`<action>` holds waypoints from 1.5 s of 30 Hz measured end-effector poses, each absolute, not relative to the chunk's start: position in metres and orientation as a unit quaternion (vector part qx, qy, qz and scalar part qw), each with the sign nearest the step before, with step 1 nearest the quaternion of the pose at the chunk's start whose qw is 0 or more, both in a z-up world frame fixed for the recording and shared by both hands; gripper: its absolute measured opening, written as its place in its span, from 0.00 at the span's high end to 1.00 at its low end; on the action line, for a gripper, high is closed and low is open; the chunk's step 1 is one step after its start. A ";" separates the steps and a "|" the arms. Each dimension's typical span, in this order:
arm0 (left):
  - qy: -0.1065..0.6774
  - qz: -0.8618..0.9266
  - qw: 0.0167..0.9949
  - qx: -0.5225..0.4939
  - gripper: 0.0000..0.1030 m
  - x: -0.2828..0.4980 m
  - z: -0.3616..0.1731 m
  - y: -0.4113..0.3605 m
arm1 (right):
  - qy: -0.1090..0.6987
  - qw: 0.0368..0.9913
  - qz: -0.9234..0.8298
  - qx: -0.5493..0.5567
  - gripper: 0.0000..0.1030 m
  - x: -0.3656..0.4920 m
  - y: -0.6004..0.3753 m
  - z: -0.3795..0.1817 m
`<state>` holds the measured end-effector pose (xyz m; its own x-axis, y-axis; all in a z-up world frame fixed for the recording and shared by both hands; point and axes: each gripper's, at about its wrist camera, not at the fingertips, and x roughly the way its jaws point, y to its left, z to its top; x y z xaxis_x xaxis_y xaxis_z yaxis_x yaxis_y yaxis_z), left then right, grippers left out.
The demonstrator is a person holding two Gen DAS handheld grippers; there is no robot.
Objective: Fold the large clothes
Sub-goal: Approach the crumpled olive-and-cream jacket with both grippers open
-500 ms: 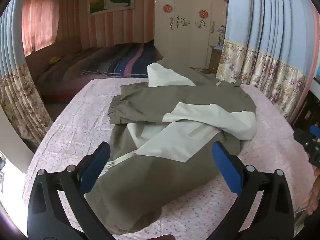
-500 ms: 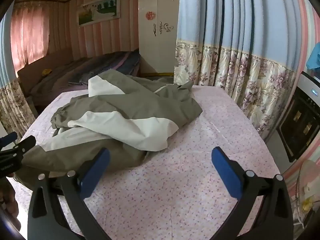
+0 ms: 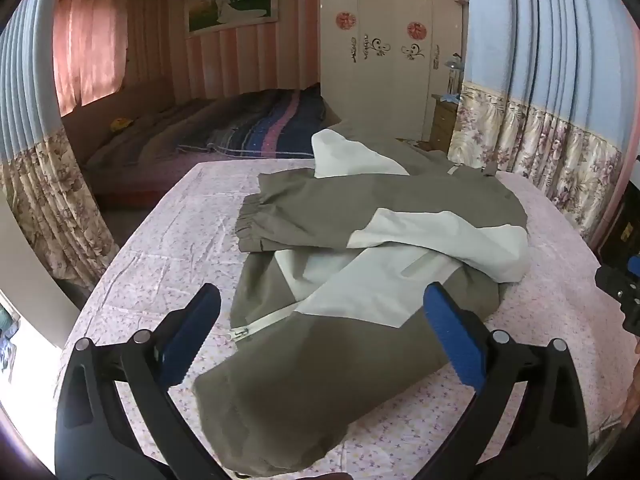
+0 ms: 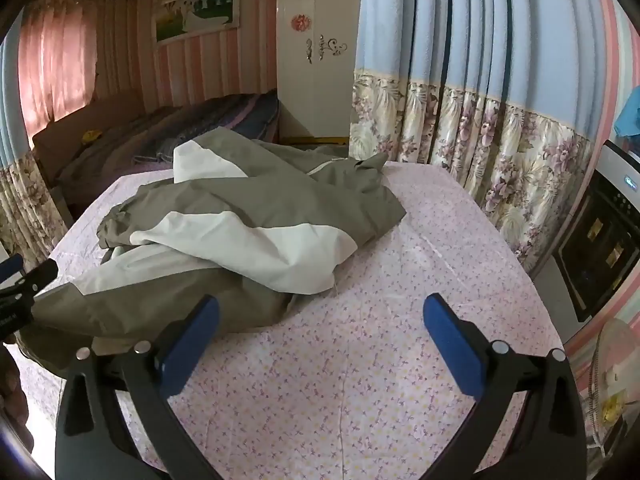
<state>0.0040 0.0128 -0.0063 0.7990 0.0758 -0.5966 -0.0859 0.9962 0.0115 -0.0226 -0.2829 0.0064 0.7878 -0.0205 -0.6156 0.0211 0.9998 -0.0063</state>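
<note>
Soft window daylight, heavy fisheye warp

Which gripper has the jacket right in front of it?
The left gripper: the olive-and-white jacket lies right between its open blue fingers. The right gripper looks mostly at bare flowered sheet, with the jacket off to its left.

A striped bed [image 3: 256, 128], white wardrobe [image 3: 384, 60], framed picture [image 3: 232, 4], floral-hemmed blue curtains [image 4: 480, 80] and black oven [image 4: 600, 236].

Matt cloth jacket [image 3: 360, 360]; floral cotton tablecloth [image 4: 360, 380]
</note>
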 end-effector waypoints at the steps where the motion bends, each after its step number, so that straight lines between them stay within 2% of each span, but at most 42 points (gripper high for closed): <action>1: 0.314 0.043 0.948 -0.007 0.03 0.004 -0.006 0.014 | 0.326 0.945 -0.010 0.000 0.02 -0.023 -0.283 0.006; 15: 0.311 0.063 0.948 -0.006 0.03 -0.002 -0.009 0.037 | 0.331 0.944 -0.009 -0.003 0.02 -0.020 -0.279 0.006; 45: 0.302 0.065 0.951 0.004 0.03 -0.018 0.001 0.032 | 0.324 0.946 -0.003 -0.005 0.02 -0.032 -0.281 0.013</action>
